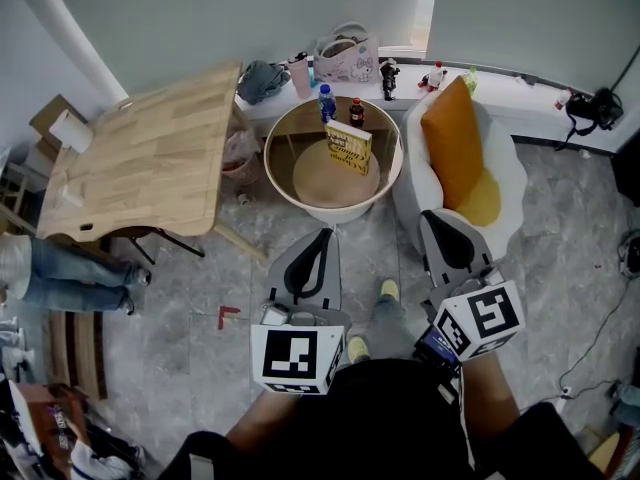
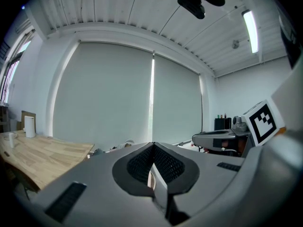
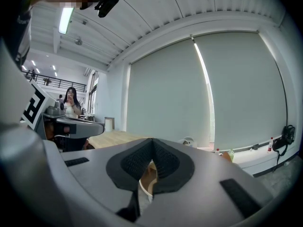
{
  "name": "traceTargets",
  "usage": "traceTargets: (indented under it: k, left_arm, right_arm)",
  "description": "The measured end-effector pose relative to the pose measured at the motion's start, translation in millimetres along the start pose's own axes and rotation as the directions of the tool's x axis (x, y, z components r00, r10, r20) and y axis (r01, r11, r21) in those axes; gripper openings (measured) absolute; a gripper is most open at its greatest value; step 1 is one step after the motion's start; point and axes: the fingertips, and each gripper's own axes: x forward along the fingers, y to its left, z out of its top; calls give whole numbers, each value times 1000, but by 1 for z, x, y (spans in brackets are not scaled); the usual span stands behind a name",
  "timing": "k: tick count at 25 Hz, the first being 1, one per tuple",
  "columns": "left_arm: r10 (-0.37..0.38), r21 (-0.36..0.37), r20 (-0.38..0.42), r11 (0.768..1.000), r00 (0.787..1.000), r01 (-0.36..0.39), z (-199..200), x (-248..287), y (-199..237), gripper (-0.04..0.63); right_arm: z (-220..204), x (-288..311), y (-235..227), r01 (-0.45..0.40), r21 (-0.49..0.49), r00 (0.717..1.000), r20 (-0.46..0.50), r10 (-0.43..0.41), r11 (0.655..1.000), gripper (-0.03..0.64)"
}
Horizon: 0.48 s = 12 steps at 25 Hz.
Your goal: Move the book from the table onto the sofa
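Yellow with black bands is showing on the book (image 1: pixel 349 146), a small blocky volume sitting on the tan top of the round, white-rimmed table (image 1: pixel 272 168) in the upper middle of the head view; its print is too small to read. Two bottles are standing just behind it, one blue-capped (image 1: pixel 326 103) and one dark with a red cap (image 1: pixel 357 112), their labels illegible. To the right, the rounded white sofa (image 1: pixel 505 163) is carrying an orange cushion (image 1: pixel 452 138) propped on edge. At the bottom of the frame, the left gripper (image 1: pixel 324 234) and the right gripper (image 1: pixel 433 218) are both pointing toward the table, grey shells with ribbed black pads, each with its jaws pressed together on nothing.
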Motion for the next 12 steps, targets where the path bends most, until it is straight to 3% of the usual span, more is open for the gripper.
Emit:
traceTargets:
  k: [12]
  left_arm:
    - [28,6,-6,1000,1000,-28,2,63,26,8]
  right_arm:
    - [1,55,-40,-21,3,1000,1,21,1000,8]
